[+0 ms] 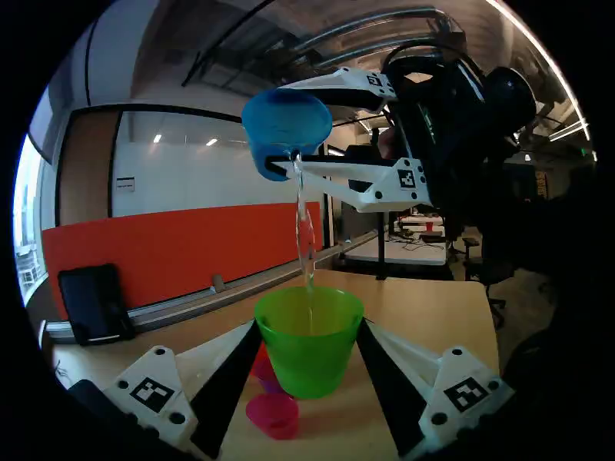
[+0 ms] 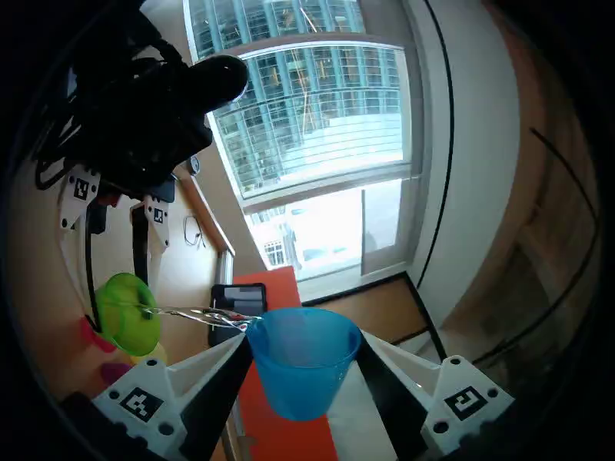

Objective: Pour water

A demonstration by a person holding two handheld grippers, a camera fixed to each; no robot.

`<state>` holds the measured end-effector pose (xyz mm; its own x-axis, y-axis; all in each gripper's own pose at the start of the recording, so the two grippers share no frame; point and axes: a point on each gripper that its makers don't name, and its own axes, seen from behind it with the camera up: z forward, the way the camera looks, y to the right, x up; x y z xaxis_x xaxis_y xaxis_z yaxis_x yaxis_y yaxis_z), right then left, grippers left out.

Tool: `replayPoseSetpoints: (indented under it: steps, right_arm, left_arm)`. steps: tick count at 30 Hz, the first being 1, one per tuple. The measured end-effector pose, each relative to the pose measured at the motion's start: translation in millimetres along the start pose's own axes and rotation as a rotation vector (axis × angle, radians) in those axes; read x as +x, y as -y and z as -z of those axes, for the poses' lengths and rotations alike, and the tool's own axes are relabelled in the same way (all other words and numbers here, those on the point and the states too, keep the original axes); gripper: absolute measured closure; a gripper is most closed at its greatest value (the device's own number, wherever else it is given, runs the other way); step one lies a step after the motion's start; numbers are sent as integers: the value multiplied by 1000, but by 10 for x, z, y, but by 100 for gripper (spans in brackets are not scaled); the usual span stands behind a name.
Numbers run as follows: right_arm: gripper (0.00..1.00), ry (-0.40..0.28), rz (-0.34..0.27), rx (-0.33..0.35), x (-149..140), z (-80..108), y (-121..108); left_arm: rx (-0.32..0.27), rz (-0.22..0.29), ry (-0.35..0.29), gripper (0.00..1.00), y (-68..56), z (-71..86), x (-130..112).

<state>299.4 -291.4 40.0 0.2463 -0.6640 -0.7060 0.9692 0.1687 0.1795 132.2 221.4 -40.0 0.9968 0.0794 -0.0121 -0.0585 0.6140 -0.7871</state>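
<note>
While the water (image 1: 304,230) runs in a thin stream, the blue cup (image 1: 286,131) hangs tipped at twelve o'clock in the left gripper view. Its lip is directly over the green cup (image 1: 309,346) and well apart from it. Your right gripper (image 2: 304,342) is clamped on the blue cup's wall, one finger at each side, about mid-height. Your left gripper (image 1: 309,326) grasps the green cup the same way, just under the rim.

Both cups look like thin, light plastic with smooth tapered walls, so I'd expect them to flex if you squeeze hard and to slide downward if you squeeze soft. The green one should grow heavier as it fills and the blue one lighter. A hold just under the rim looks best to me, because the taper wedges against the fingers there. A wet wall would likely turn slippery.

The green cup appears held clear of the table (image 1: 430,307). Two pink cups (image 1: 273,415) sit below it at six to seven o'clock, so don't lower it straight down. An orange wall panel (image 1: 169,246) closes off nine to ten o'clock, with a dark tablet (image 1: 91,303) leaning there. Bare tabletop opens toward two o'clock, and its far edge falls away at three.
</note>
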Motion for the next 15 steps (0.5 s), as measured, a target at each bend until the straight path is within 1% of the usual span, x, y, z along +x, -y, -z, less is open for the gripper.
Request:
replayPoseSetpoints:
  steps: [15]
  right_arm:
    - [8,-1,64,-7,33,-18,-44]
  left_arm:
    - [-1,3,-3,15,-9,-8,14]
